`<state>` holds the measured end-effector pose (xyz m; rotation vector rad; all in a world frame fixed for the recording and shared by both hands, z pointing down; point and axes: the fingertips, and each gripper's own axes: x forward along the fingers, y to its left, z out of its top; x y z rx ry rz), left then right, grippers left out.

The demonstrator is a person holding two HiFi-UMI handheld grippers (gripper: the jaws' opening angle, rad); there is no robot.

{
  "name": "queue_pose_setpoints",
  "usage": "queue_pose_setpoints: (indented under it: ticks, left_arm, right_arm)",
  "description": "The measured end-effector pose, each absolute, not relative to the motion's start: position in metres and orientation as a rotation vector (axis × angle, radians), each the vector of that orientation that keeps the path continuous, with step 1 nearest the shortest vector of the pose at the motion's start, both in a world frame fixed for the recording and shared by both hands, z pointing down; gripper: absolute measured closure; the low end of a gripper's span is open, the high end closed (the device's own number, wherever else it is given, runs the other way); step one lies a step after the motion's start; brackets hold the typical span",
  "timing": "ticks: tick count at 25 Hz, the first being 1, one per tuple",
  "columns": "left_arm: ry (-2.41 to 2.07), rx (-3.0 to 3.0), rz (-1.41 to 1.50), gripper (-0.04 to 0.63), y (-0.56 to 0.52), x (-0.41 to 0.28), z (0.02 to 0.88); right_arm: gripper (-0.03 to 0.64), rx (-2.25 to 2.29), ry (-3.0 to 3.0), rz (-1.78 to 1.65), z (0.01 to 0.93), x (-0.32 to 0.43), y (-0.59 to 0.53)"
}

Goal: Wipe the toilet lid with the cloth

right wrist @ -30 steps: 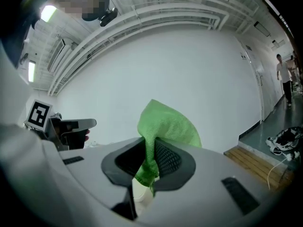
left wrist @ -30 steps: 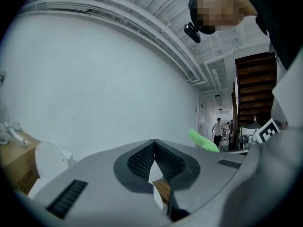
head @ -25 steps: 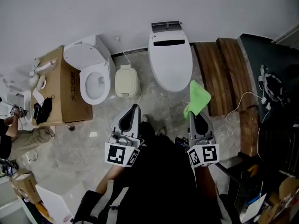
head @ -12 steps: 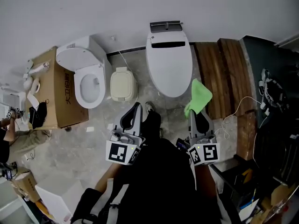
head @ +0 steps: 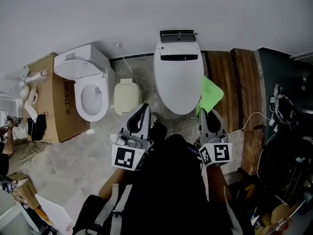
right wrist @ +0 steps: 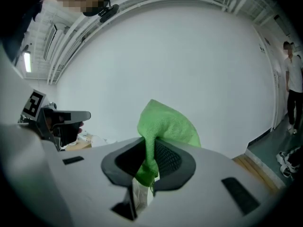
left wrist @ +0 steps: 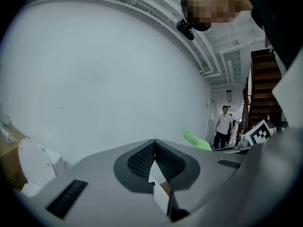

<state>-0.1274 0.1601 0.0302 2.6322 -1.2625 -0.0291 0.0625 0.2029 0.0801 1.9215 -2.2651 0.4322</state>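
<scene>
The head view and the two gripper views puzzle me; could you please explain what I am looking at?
A person holds a two-jaw gripper in each hand; there is no robot arm. The head view looks steeply down from their head; each gripper view looks along that gripper's jaws. On the floor stand a long white toilet with closed lid and a second white toilet with its lid up. The right gripper is shut on a bright green cloth; the left gripper is shut and empty.

Toilet lid (head: 178, 75) — right edge hidden behind cloth (head: 211, 94); box (head: 49, 99) print unreadable.
</scene>
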Motion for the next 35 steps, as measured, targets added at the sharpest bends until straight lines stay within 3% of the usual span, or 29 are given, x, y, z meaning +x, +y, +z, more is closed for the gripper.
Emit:
queue_pose_setpoints:
  ticks: [20,35]
  left_arm:
    - [-1.557,2.473,0.049,0.594,0.047,-0.113,0.075]
    - [-1.665,2.294,0.043,0.594,-0.015,-0.116,0.135]
  right_arm:
    - [0.549,1.450,-2.397,0.414,0.170,0.063,-0.015]
    - [0.549,1.143,-2.212,0.457,0.380,0.039,-0.130]
